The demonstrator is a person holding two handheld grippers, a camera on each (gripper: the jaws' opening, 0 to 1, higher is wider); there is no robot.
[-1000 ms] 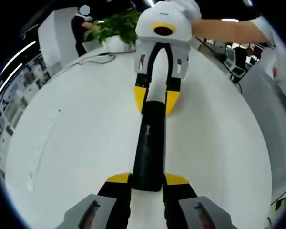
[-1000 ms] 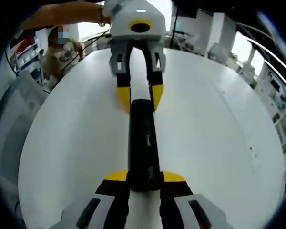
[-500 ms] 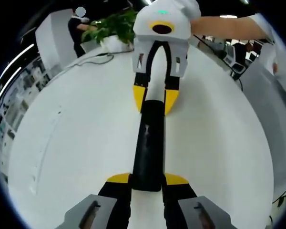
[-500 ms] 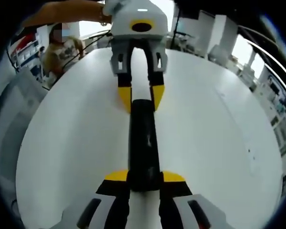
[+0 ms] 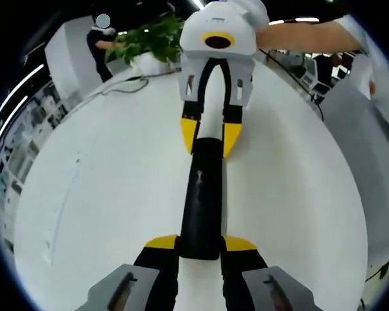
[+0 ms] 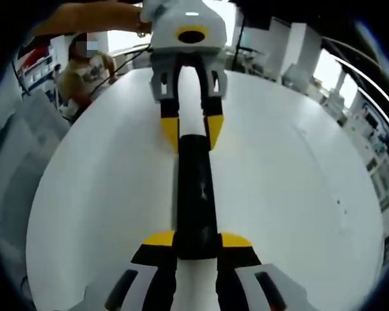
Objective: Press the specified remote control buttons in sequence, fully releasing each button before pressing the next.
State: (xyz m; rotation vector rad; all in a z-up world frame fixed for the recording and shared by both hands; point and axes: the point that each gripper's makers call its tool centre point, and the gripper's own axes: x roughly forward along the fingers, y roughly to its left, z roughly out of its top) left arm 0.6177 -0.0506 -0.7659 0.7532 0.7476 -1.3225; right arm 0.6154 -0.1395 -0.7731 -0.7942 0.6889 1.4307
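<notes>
The black remote control (image 5: 202, 194) lay lengthwise on the white table (image 5: 104, 194), and you had it pinched at both ends. Your left gripper (image 5: 201, 245) was closed on the near end in the left gripper view, its yellow-tipped jaws snug against either side; your right gripper (image 6: 196, 241) gripped the opposite end the same way in the right gripper view. Each tool also appeared at the far end of the other's view, jaws straddling the remote.

It looked like a slim, rigid, light plastic bar with a smooth shell, so it would likely skid on the table or twist if squeezed off-centre. Holding it by the narrow side edges near one end seemed right, since that left the top face free. The buttons were too dark to make out, so I cannot say which was targeted.

Around it, a potted plant (image 5: 149, 39) and a cable (image 5: 126, 84) sat at the table's far edge, well apart. Nothing blocked the remote except your own second gripper.
</notes>
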